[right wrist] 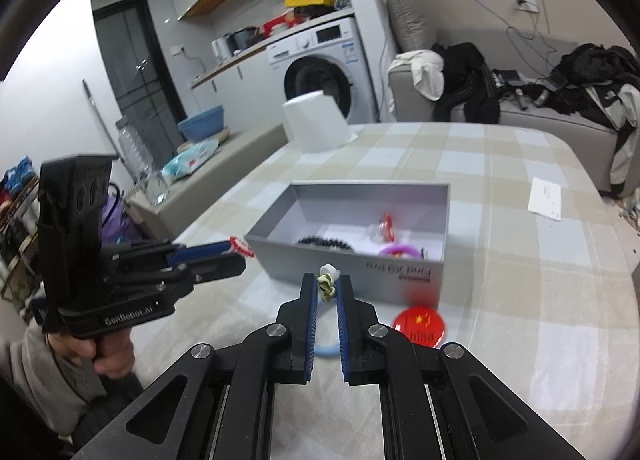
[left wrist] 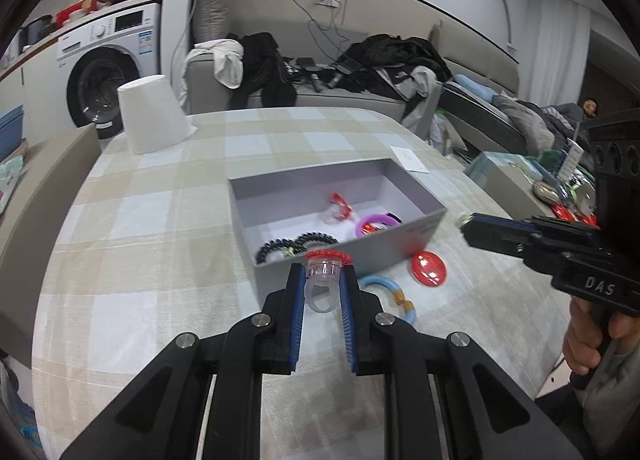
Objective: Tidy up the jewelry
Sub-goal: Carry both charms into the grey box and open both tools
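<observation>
A grey open box (left wrist: 416, 234) sits mid-table and holds black bead bracelets (left wrist: 296, 244), a purple bangle (left wrist: 376, 222) and a clear red-topped ring (left wrist: 339, 206). My left gripper (left wrist: 322, 274) is shut on a clear plastic ring with a red top (left wrist: 325, 269), just in front of the box's near wall. My right gripper (right wrist: 327, 286) is shut on a small cream flower-shaped piece (right wrist: 327, 284), near the box (right wrist: 348, 274); it also shows in the left wrist view (left wrist: 466, 226). A light-blue bangle (left wrist: 390, 288) and a red badge (left wrist: 429, 268) lie on the cloth.
The table has a checked cloth (left wrist: 160, 220). A white upturned bucket (left wrist: 150, 116) stands at the far left edge, and a white card (left wrist: 408, 158) lies beyond the box. A sofa with clothes (left wrist: 320, 72) and a washing machine (left wrist: 108, 68) stand behind.
</observation>
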Demonstrator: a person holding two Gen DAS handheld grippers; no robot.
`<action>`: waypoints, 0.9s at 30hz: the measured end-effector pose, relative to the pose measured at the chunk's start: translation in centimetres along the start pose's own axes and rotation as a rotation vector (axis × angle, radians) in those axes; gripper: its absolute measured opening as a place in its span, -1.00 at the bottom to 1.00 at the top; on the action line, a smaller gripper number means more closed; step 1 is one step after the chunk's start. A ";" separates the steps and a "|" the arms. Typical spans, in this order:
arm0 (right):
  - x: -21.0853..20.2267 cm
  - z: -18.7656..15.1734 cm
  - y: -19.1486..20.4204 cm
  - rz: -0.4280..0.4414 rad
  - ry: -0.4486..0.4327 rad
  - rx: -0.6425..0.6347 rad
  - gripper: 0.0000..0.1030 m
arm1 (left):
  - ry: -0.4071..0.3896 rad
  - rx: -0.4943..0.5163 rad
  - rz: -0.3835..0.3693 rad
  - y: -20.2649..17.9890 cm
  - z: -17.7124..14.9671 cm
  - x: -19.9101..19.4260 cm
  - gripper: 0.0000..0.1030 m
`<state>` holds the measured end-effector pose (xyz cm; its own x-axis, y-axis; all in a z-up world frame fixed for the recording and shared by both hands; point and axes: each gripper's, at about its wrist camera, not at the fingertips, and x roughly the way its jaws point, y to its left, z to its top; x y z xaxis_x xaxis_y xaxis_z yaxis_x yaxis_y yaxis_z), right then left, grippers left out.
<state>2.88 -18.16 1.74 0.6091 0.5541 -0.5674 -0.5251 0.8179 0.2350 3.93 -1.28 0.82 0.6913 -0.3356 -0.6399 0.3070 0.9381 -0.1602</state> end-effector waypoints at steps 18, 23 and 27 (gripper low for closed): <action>2.4 2.9 -2.1 -0.053 -0.035 0.111 -0.82 | -0.054 -0.027 0.051 0.2 2.8 2.0 -0.75; 3.3 3.0 -2.9 -0.066 -0.018 0.161 -0.82 | -0.047 -0.040 0.074 0.6 3.1 2.6 -0.75; 4.0 2.8 -3.3 -0.076 0.005 0.178 -0.81 | -0.024 -0.039 0.086 0.8 2.9 3.2 -0.75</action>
<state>8.72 -18.18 0.96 0.6398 0.4893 -0.5926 -0.3639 0.8721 0.3271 8.25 -1.81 0.84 0.7296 -0.2547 -0.6347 0.2204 0.9661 -0.1344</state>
